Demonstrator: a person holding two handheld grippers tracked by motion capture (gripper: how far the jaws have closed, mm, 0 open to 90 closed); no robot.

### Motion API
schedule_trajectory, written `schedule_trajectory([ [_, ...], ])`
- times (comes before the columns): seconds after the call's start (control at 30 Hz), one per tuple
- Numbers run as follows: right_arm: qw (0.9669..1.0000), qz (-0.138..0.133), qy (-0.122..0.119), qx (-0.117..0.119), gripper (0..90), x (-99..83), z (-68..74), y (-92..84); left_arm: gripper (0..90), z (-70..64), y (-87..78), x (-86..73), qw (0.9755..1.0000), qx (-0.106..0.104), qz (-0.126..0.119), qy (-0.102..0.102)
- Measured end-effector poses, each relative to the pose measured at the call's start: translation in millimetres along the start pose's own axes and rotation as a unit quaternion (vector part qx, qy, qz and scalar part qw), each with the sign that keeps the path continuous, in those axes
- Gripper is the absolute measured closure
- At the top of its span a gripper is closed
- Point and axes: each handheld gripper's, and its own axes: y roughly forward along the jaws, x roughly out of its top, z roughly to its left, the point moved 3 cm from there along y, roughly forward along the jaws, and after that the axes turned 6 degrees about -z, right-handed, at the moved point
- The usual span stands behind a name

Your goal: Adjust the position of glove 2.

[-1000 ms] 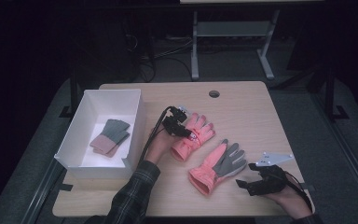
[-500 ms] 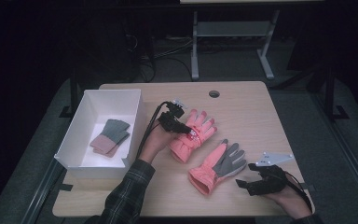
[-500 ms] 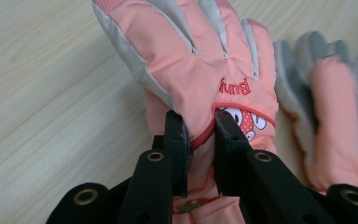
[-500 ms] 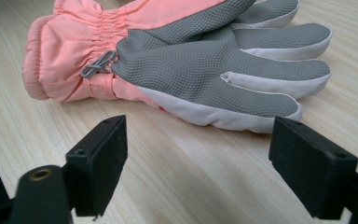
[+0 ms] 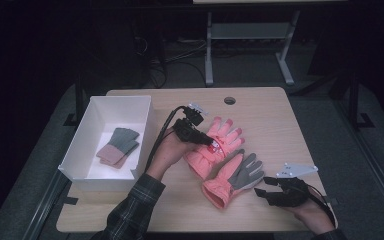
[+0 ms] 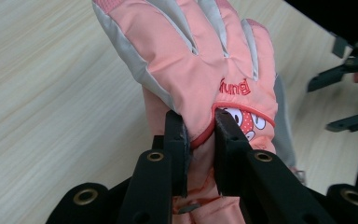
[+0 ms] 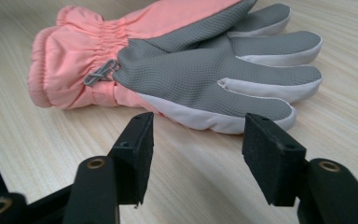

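Observation:
Two salmon-pink gloves lie side by side at the middle of the wooden table (image 5: 280, 125). The back-up glove (image 5: 222, 135) (image 6: 200, 60) bears a cartoon patch, and my left gripper (image 5: 200, 136) (image 6: 200, 122) is shut on its back just below that patch. The other glove (image 5: 232, 177) (image 7: 205, 70) lies palm up, its grey palm showing. My right gripper (image 5: 261, 192) (image 7: 198, 135) rests low on the table just short of this glove's fingers. Its jaws have just been closing, with nothing between them.
A white box (image 5: 102, 183) stands at the table's left with a smaller grey-and-pink pair of gloves (image 5: 117, 146) inside. A round cable hole (image 5: 229, 100) sits near the far edge. Bare tabletop stretches to the right of the gloves and along the far side.
My left hand has risen a little, taking the pinched part of the patch glove with it. The right hand has stayed where it was.

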Motion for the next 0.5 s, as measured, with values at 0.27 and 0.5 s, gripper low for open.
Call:
schedule_trajectory([
  [0.27, 0.9999, 0.005, 0.005, -0.011, 36.4, -2.7, -10.6, -1.2, 77.5, -30.3, 8.5, 5.3, 0.9995, -0.020, 0.009, 0.022],
  [0.5, 0.9998, 0.006, 0.009, -0.017, 34.5, -2.9, -13.1, -1.7, 77.4, -50.5, 18.7, 5.5, 0.9992, -0.024, 0.016, 0.028],
])
